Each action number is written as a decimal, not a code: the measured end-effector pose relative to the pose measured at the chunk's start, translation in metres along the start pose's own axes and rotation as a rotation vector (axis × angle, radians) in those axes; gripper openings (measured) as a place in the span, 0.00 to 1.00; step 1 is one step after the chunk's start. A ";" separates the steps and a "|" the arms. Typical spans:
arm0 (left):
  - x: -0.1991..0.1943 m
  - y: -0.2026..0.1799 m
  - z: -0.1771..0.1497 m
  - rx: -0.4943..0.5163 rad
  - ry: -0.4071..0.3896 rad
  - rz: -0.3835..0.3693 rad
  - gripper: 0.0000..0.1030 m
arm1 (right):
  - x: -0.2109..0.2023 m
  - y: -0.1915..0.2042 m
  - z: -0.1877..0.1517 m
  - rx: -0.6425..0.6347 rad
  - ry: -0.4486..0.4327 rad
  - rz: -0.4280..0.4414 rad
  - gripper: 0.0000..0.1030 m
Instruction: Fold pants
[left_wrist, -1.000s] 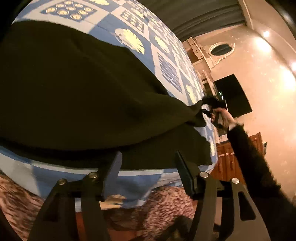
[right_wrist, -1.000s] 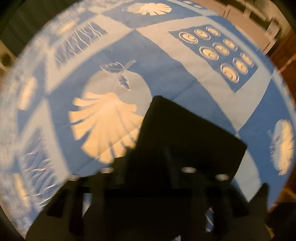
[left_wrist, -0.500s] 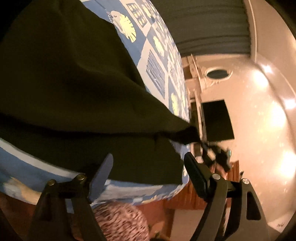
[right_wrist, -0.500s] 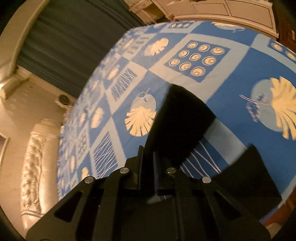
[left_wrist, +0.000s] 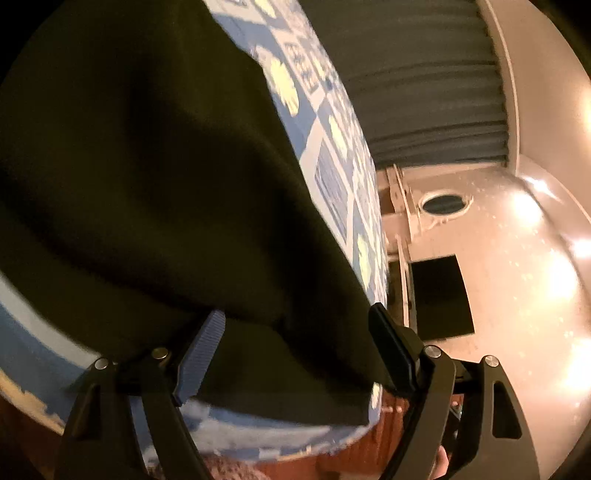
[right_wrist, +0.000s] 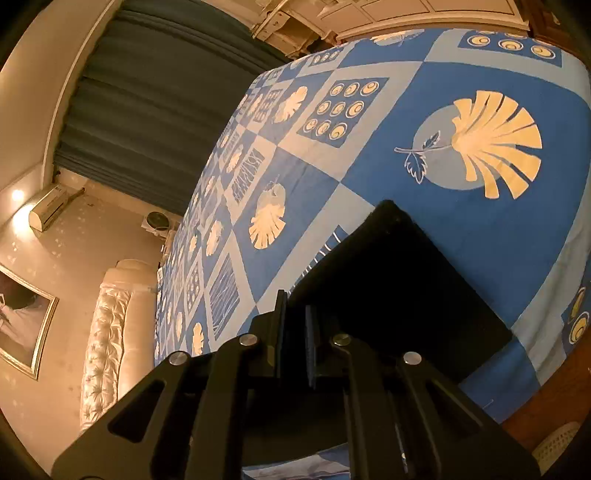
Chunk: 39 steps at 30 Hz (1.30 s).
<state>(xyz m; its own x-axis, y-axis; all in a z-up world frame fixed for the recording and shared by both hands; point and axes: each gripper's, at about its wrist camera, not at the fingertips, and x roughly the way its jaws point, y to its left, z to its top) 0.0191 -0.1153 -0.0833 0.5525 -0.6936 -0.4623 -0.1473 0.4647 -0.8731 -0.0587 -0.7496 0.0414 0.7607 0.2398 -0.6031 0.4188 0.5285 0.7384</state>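
On the blue patterned bedspread (right_wrist: 461, 221), at its near edge, dark pants (left_wrist: 147, 184) lie spread; left gripper (left_wrist: 295, 339) gapes wide over them, right gripper (right_wrist: 295, 332) pinches their fabric.

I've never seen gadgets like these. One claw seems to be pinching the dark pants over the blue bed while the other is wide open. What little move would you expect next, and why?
Probably the left gripper slides forward and closes on the near edge of the pants. Its jaws stand open with that dark fabric between them, not pinched, while the right gripper is shut on another part of the pants, lifted over the bedspread. Folding likely needs both sides held.
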 end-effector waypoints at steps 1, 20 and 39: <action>0.000 0.000 0.002 0.003 -0.017 0.005 0.76 | 0.000 -0.002 -0.001 0.007 0.000 0.011 0.08; 0.000 0.005 0.008 -0.096 -0.121 0.100 0.41 | 0.007 -0.021 -0.013 0.077 0.020 0.088 0.11; -0.045 0.016 0.019 0.028 0.033 0.063 0.08 | -0.010 -0.057 -0.037 0.029 0.033 0.042 0.11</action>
<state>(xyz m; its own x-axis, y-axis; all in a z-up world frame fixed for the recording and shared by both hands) 0.0077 -0.0659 -0.0736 0.5152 -0.6799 -0.5219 -0.1579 0.5232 -0.8375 -0.1086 -0.7520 -0.0063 0.7616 0.2884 -0.5804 0.4012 0.4934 0.7717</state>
